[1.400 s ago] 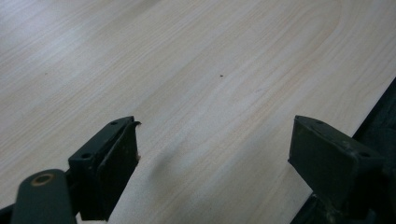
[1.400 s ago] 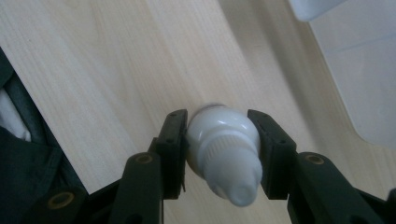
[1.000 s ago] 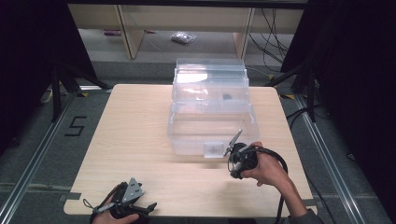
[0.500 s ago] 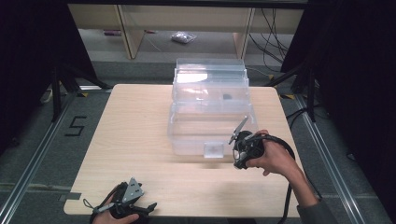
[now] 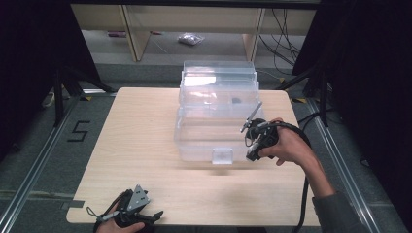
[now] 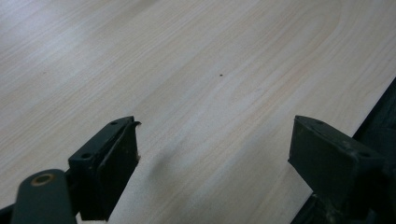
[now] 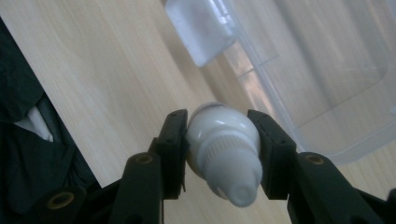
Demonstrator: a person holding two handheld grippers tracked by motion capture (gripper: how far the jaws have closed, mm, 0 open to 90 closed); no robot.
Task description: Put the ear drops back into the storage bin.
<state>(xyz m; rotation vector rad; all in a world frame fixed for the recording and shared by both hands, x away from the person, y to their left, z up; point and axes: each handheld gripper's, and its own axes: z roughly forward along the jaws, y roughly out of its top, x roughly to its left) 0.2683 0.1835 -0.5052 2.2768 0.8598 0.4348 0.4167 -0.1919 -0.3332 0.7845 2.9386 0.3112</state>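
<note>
While the left tongs point(image 5: 130, 209) rest at the tabletop's point(image 5: 145, 131) near edge as before, the high view shows the right tongs point(image 5: 256, 138) carried forward from a second ago; they now sit against the near right corner of the clear box point(image 5: 216, 114), whose lid stands open behind it. Seen from the left tongs point(image 6: 210, 158), the jaws are spread wide over bare wood, gripping nothing. From the right tongs point(image 7: 217, 154), the jaws are clenched on a small white bottle point(image 7: 223, 149), cap toward the camera, just beside the box's rim point(image 7: 261, 100). That advance suggests the bottle is headed into the box.
</note>
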